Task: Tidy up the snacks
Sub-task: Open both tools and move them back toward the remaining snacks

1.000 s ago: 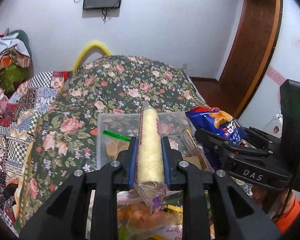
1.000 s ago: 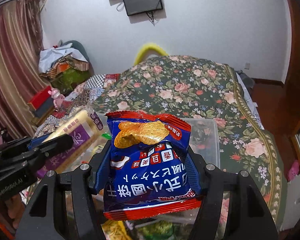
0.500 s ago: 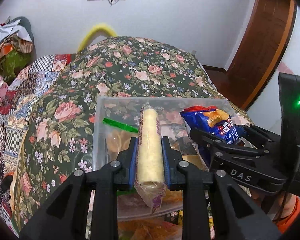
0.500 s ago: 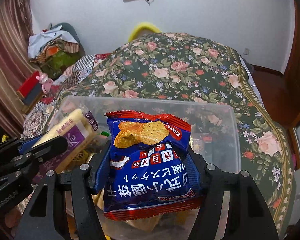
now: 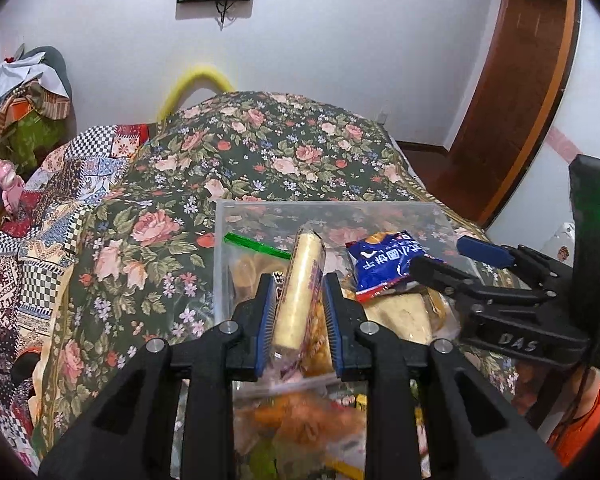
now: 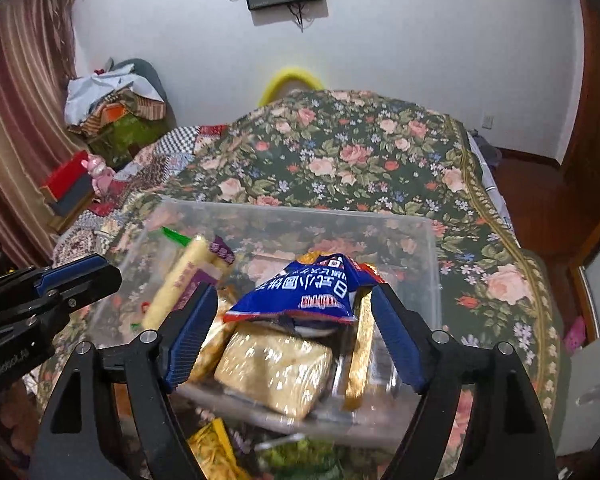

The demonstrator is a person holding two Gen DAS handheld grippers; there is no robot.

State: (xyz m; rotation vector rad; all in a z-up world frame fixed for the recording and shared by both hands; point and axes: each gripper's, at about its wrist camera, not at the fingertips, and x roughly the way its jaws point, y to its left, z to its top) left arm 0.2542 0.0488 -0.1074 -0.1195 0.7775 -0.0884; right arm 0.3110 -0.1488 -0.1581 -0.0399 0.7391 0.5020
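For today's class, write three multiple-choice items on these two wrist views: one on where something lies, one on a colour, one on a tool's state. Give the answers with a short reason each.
1. Where does the blue snack bag lie?
A. in the clear plastic bin
B. on the floor
C. on the clothes pile

2. What colour are the pads on the right tool?
A. red
B. blue
C. white

3. What is the state of the left tool?
A. open and holding nothing
B. out of view
C. around the long cracker roll

Answers:
1 A, the bag rests on other snacks inside the bin's walls.
2 B, both ribbed pads are blue.
3 C, the roll sits between its two pads, though the grip looks loose.
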